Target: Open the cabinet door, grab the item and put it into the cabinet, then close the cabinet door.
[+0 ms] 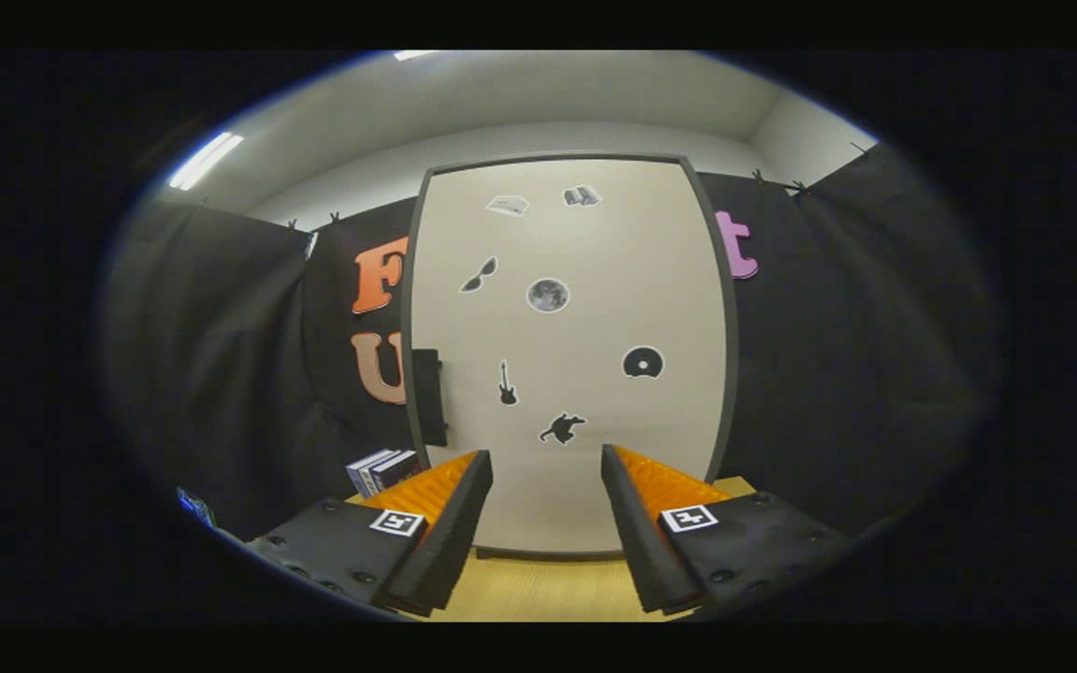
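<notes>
One camera rides on the hand-held gripper (546, 486), looking forward along its two fingers (450, 523), which stand apart with nothing between them. It sits low over the desk (538, 589) and faces the closed cabinet door (571, 355) square on — near enough that the door takes the middle of the view. The fisheye also takes in the black cloth wall (221, 374) either side, books (380, 470) left of the cabinet, and the ceiling above.

A wooden table (548, 589) the color of honey sits under everything. The tall cabinet (571, 355) stands right on it, just beyond the fingers, with its pale door shut. A little stack of books (381, 470) rests on the table too, off to the left of the left finger, close beside the cabinet's left side.

The gripper (546, 467) holds its fingers wide apart, with nothing between them.
</notes>
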`<action>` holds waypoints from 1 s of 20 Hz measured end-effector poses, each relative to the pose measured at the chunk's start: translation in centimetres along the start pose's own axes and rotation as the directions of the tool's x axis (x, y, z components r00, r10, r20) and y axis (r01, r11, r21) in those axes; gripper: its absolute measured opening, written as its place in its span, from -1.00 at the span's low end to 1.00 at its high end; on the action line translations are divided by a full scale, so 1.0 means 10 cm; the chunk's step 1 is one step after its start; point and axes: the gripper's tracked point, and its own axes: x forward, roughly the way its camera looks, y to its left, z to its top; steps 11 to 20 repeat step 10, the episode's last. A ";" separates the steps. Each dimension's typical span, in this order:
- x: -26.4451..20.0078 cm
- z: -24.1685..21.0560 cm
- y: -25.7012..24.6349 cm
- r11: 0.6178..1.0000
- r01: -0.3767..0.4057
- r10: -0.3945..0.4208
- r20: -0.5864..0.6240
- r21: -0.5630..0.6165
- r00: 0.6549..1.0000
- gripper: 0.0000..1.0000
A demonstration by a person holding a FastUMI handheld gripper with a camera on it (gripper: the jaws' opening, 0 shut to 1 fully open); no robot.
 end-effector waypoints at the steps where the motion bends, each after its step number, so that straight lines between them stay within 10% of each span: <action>1: -0.03 0.00 -0.05 1.000 0.012 -0.012 0.002 0.006 1.000 0.62; 20: -0.41 -0.05 -0.30 0.999 0.034 -0.034 0.044 -0.011 0.998 0.73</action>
